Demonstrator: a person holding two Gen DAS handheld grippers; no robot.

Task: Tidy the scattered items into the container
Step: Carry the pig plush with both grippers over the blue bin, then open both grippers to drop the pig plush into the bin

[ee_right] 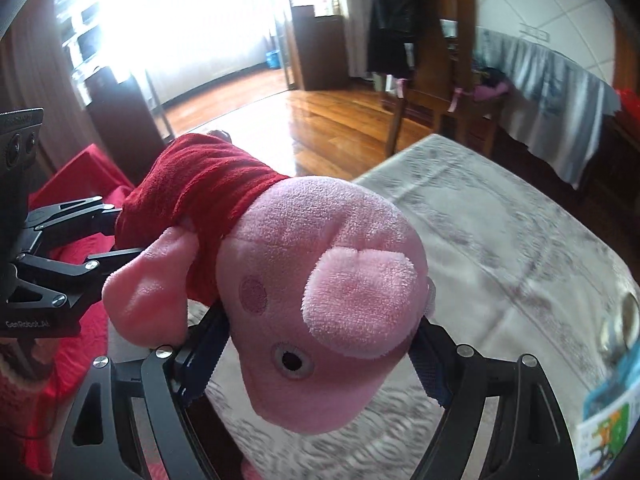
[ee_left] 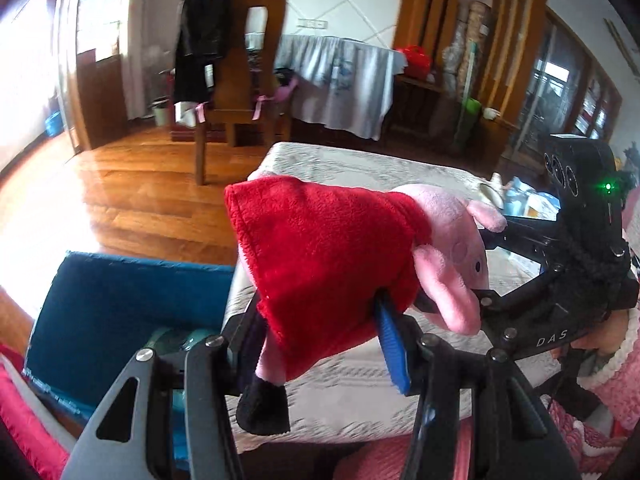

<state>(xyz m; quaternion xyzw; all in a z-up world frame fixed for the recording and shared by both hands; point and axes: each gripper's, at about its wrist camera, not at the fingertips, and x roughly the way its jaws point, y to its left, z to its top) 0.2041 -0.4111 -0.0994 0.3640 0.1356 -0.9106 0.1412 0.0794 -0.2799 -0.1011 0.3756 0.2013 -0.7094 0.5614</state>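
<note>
A pink pig plush [ee_left: 448, 232] in a red dress [ee_left: 320, 248] hangs above the lace-covered table [ee_left: 360, 164], held from both ends. My left gripper [ee_left: 320, 332] is shut on the dress, its blue pad [ee_left: 394, 344] pressed into the fabric. My right gripper [ee_left: 486, 268] is shut on the pig's head. The right wrist view shows the head [ee_right: 320, 292] filling the space between my right gripper's [ee_right: 320, 350] fingers, and my left gripper [ee_right: 120, 236] clamping the dress [ee_right: 200, 188]. A blue fabric box [ee_left: 120, 304] stands open below and to the left of the table.
A wooden chair [ee_left: 240, 92] draped with a black jacket stands on the wooden floor beyond the table. A cup and packets [ee_left: 528, 200] lie at the table's far right; a printed carton [ee_right: 608, 428] lies near its edge. Red cloth [ee_right: 80, 248] lies by the box.
</note>
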